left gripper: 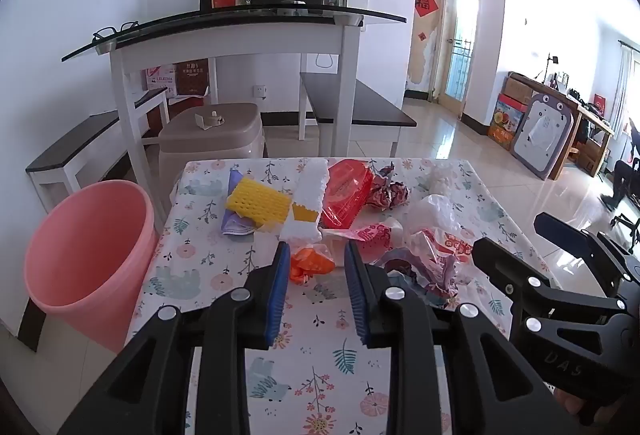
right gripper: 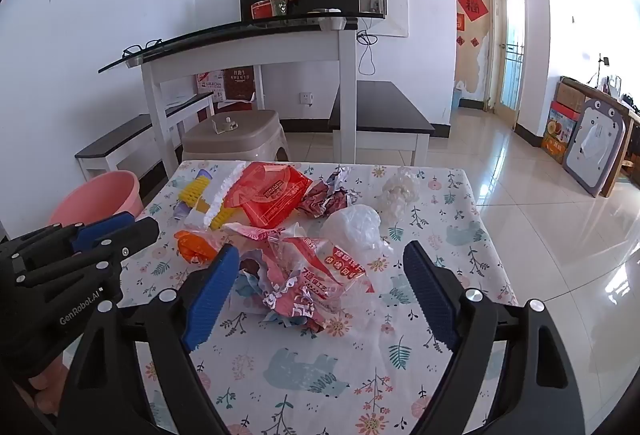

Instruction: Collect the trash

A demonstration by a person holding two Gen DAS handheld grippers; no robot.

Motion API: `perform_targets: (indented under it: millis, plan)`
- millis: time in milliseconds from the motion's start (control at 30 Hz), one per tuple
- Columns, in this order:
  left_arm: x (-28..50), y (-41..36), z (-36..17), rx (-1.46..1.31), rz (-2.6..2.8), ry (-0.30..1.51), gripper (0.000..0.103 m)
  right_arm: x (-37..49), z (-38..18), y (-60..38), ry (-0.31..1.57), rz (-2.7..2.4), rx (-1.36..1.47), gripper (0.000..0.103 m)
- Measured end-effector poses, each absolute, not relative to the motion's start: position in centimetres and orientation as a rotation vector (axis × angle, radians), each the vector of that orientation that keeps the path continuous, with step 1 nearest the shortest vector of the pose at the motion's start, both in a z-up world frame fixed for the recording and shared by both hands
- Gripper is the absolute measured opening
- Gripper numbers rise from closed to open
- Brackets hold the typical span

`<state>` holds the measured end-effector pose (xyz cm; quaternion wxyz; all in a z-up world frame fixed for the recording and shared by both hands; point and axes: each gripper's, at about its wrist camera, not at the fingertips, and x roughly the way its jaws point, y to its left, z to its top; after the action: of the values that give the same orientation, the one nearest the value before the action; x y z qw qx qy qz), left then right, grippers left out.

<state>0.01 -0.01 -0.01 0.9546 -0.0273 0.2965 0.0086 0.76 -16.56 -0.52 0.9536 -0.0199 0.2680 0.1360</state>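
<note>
Small table [left gripper: 208, 275] with floral cloth is carrying a heap of trash across its far half. Left gripper [left gripper: 317, 255] is hovering over the cloth with its blue fingers [left gripper: 280, 287] parted, nothing pinched; an orange wrapper [left gripper: 310, 265] is lying on the cloth in line with the gap, just past the tips, contact unclear. Right gripper [right gripper: 316, 263] is sitting with fingers [right gripper: 212, 295] spread wide around a crumpled red-and-white plastic bag [right gripper: 316, 275], not pressing on it. In the left wrist view, yellow perforated sponge [left gripper: 258, 205] is at 11 o'clock from the wrapper, white foam strip [left gripper: 310, 191] at 12, red packet [left gripper: 346, 191] at 1, crumpled maroon paper [left gripper: 388, 191] further right. White plastic bag [right gripper: 354, 225] is lying at 1 o'clock from the red-and-white bag. Pink bin [left gripper: 88, 255] is standing on the floor off the table's left edge, at 9 o'clock from the left gripper, empty as far as visible.
</note>
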Motion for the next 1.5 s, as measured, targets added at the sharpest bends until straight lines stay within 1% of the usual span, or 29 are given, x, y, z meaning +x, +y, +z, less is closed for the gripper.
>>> perform_targets:
  millis: [1267, 1500]
  plan:
    - [0.0, 0.0, 0.0, -0.056, 0.016, 0.606, 0.027, 1.1, 0.1, -17.1, 0.536, 0.275, -0.035, 0.085]
    - [0.9, -0.7, -1.0, -0.064, 0.007, 0.612, 0.027, 0.7, 0.3, -17.0, 0.531, 0.268, -0.029, 0.085]
